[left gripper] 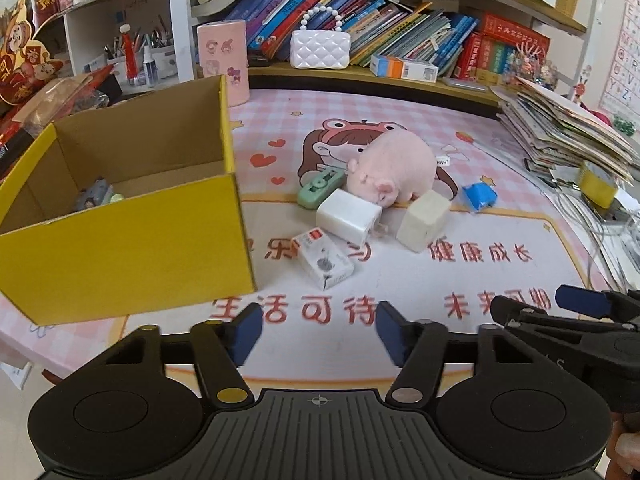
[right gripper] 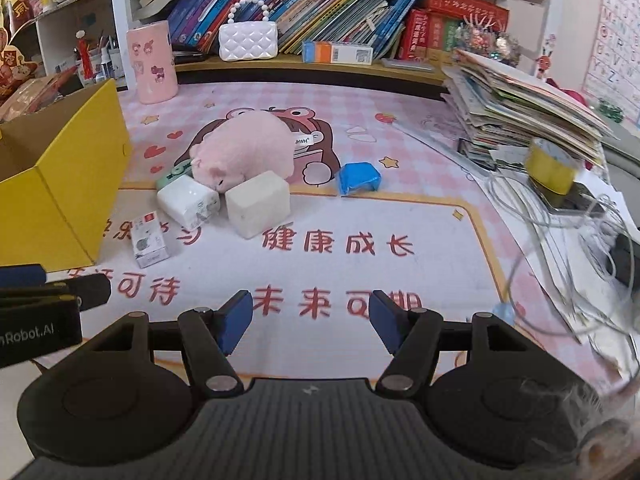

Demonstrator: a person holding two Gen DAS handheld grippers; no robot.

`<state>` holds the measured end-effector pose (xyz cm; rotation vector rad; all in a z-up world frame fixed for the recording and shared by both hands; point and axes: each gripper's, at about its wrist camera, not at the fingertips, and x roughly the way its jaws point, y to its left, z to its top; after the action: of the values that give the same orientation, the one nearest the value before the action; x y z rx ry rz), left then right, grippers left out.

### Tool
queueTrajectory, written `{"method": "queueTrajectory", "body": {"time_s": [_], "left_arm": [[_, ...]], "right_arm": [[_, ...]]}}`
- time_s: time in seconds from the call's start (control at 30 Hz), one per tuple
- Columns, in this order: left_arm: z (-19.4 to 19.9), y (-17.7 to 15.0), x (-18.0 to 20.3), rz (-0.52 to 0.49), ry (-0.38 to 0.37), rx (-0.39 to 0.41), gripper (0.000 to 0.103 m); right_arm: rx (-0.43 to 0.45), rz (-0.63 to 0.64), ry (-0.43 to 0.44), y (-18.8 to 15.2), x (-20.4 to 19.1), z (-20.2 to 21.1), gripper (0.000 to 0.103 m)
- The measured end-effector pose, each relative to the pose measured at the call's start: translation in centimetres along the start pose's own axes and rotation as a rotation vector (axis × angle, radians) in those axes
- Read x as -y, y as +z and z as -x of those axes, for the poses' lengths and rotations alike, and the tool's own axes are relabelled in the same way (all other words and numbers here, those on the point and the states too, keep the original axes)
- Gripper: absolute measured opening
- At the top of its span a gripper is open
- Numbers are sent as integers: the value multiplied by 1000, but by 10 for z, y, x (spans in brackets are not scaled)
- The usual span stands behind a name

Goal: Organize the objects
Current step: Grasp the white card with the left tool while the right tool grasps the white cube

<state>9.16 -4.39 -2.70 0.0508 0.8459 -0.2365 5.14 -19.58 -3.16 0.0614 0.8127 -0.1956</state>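
**Both claws empty, lined up in front of the pile**

Nearest to me are my own claws. My left gripper [left gripper: 319, 330] has its blue pads apart with nothing but the printed mat [left gripper: 400, 120] showing between them. My right gripper [right gripper: 311, 322] stands the same way, jaws apart and bare. I hold them side by side at the near edge of the desk, tilted down toward the mat, so that either one can go forward for a pick.

The yellow box [left gripper: 120, 256] sits open-topped on my left, close to the clutter; I take it as the place the loose things belong, since a small grey item [left gripper: 94, 196] already lies on its floor.

The things yet to be put away are bunched in the middle of the mat. A pink plush pig [left gripper: 394, 170] lies with its snout against a white charger [left gripper: 349, 216], whose prongs point toward a cream block [left gripper: 424, 220] just beside it. A green tape dispenser [left gripper: 320, 188] pokes out from behind the charger, and a small printed carton [left gripper: 323, 258] lies nearest the box. A blue wrapped packet [right gripper: 358, 178] rests apart on the right.

I judge the carton the easy reach for my left claw, and the blue packet for my right.
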Motion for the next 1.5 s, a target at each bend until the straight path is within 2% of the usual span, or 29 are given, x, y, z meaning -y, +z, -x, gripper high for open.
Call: {"method": "queueTrajectory", "body": {"time_s": [0.1,0.23,0.5,0.7,0.77,0.8,0.87,1.0,1.07,1.2,1.3,1.37,1.5], "left_arm": [[-14,8,7,20,8,-8,53],[-38,20,16,30,54,-6,44],[-77,31,21,80,144,-55,42],[-94,33,24,110,154,-87,42],[-98,33,25,114,169,-82,38],[-100,34,26,114,175,-78,34],[-101,36,24,123,174,-70,28],[-96,37,18,157,139,-74,28],[-85,38,17,142,116,-58,28],[-65,41,17,112,81,-29,28],[-56,39,18,98,71,-25,28],[-53,37,17,101,67,-31,28],[-49,31,15,105,64,-43,28]], "right_arm": [[-11,12,15,7,7,-12,62],[-15,39,38,15,16,-28,60],[-29,104,99,26,22,-57,58],[-23,162,149,32,23,-69,59],[-23,187,169,34,22,-72,59],[-22,197,175,35,21,-73,59],[-21,211,185,36,21,-76,61],[-19,239,212,39,16,-81,65],[-20,260,236,40,12,-84,71],[-8,319,273,39,0,-90,73],[0,339,277,44,-6,-100,69],[-2,345,280,48,-8,-107,61],[3,355,300,55,-11,-117,54]]}}
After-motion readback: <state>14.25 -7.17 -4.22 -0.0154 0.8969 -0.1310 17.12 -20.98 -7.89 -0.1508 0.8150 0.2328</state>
